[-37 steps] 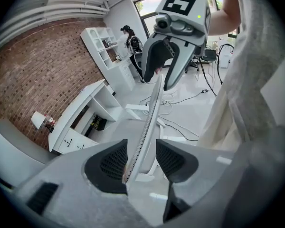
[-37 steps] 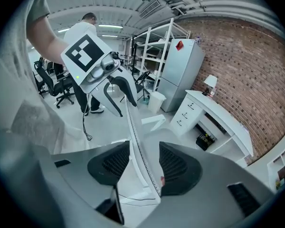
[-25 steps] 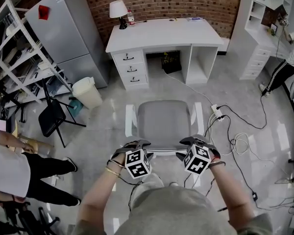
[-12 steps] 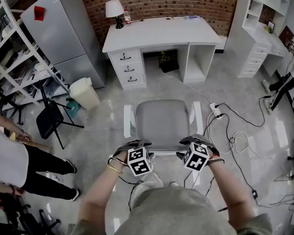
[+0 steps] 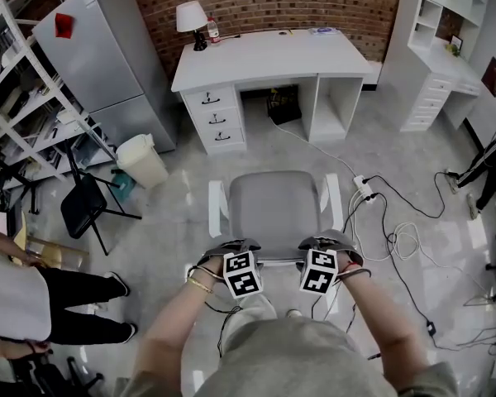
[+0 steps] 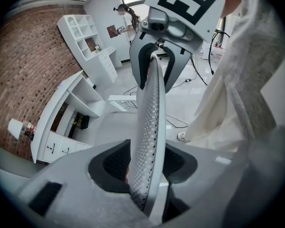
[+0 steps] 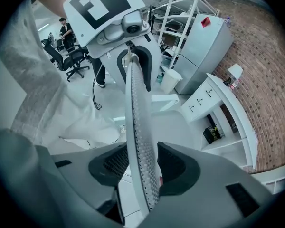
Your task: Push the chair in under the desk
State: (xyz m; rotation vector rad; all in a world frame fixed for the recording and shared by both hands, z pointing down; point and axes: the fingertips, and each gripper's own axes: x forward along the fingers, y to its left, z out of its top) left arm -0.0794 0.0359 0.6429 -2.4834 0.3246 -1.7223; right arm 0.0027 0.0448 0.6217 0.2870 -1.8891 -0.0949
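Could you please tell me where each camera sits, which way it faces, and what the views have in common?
Head view: on the person's head, facing steeply down at the chair and desk; forearms, left tongs and right tongs show.
Left gripper view: on the left tongs, looking along jaws that have just been closing, backrest between them; right tongs ahead.
Right gripper view: on the right tongs, backrest between its jaws; left tongs ahead.
Shared: every view shows backrest and desk.

I read no words or numbers. Black-and-white square patterns mark the white cubes (image 5: 241, 274) on my left gripper (image 6: 146, 165) and right gripper (image 7: 141, 167); the small red sticker (image 5: 63, 25) on the tall grey refrigerator (image 5: 124, 64) is illegible.
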